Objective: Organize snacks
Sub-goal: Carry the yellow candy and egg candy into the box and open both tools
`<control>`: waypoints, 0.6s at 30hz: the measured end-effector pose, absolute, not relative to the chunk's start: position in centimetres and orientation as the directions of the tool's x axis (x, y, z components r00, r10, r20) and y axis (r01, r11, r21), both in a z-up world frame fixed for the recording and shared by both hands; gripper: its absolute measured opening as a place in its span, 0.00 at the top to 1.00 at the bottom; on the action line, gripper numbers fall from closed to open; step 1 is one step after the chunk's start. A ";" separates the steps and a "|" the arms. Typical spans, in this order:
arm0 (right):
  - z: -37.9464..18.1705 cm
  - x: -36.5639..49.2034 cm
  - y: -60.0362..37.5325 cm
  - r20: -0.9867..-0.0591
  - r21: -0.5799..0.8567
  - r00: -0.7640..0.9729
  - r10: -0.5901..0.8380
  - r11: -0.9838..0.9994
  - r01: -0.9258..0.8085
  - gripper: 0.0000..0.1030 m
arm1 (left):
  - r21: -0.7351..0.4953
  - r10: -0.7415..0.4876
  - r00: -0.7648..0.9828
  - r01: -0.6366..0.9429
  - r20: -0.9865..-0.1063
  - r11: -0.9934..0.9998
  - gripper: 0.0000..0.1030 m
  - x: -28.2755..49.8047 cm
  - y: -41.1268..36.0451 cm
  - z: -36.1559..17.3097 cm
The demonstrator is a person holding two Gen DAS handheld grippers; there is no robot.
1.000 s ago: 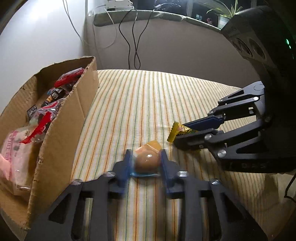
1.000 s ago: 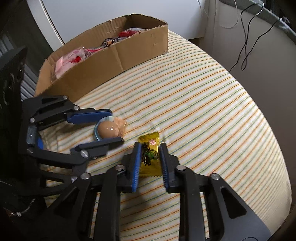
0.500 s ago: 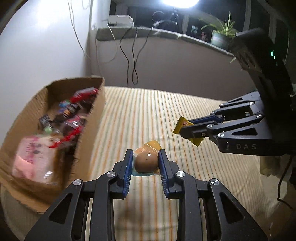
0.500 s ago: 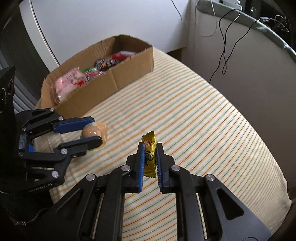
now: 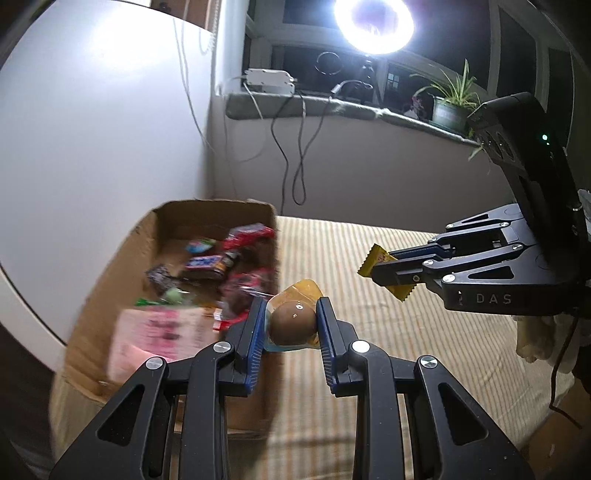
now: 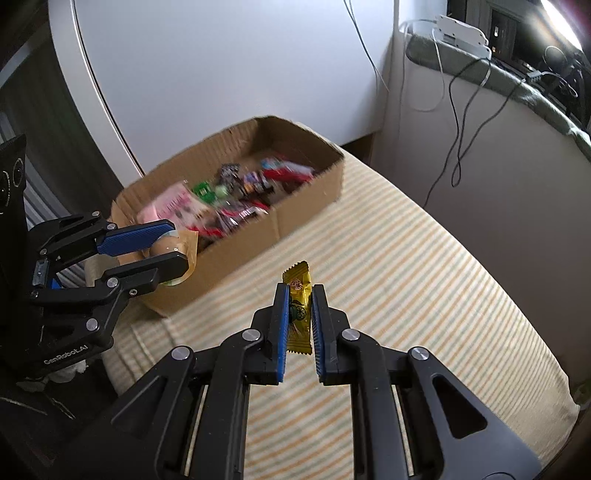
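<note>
My left gripper [image 5: 291, 314] is shut on a round brown egg snack [image 5: 292, 322] in a clear and orange wrapper, lifted off the cloth near the box's right wall. In the right wrist view the same egg snack [image 6: 168, 246] sits in the left gripper [image 6: 168, 242], over the near end of the cardboard box [image 6: 314, 188]. My right gripper [image 6: 299, 299] is shut on a yellow candy packet [image 6: 298, 302], held upright in the air above the striped cloth. The left wrist view shows that yellow packet [image 5: 376, 258] in the right gripper [image 5: 380, 267]. The cardboard box [image 5: 122, 254] holds several wrapped snacks.
A striped cloth [image 6: 406, 280] covers the rounded surface. A white wall [image 5: 110, 129] stands behind the box. Cables [image 5: 295, 155] hang from a sill with a potted plant [image 5: 448, 107] and a bright ring lamp [image 5: 373, 22]. The cloth's edge [image 6: 546, 369] drops off at the right.
Both grippers have risen off the cloth with their snacks. The left one has moved toward the box. The right gripper's jaws have closed on the yellow packet.
</note>
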State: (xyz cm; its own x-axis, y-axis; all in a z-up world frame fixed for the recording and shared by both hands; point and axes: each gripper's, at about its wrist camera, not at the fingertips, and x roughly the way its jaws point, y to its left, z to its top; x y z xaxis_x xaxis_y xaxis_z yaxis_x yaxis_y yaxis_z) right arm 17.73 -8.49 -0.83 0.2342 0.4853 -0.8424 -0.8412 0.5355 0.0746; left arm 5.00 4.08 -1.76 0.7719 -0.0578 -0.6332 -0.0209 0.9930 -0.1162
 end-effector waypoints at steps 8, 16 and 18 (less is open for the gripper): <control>0.0 17.0 -4.7 -0.822 0.077 0.243 0.515 0.523 -0.849 0.89 | -0.114 -0.014 0.790 -0.071 -0.612 0.991 0.75 4.6 7.9 -1.0; 0.3 17.0 -0.9 -0.809 0.064 0.264 0.525 0.525 -0.849 0.89 | -0.118 0.017 0.793 -0.112 -0.610 0.987 0.75 5.3 11.0 -1.0; 0.2 17.2 -0.1 -0.805 0.066 0.267 0.530 0.528 -0.847 0.89 | -0.119 0.022 0.792 -0.120 -0.610 0.986 0.75 5.6 11.6 -1.0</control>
State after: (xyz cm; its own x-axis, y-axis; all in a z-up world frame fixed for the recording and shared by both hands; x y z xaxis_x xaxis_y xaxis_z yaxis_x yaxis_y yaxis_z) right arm 17.25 -0.12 0.23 0.2674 0.5300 -0.8048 -0.8466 0.5281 0.0664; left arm 5.56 11.55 -1.05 0.7917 0.0225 -0.6105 -0.1198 0.9856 -0.1191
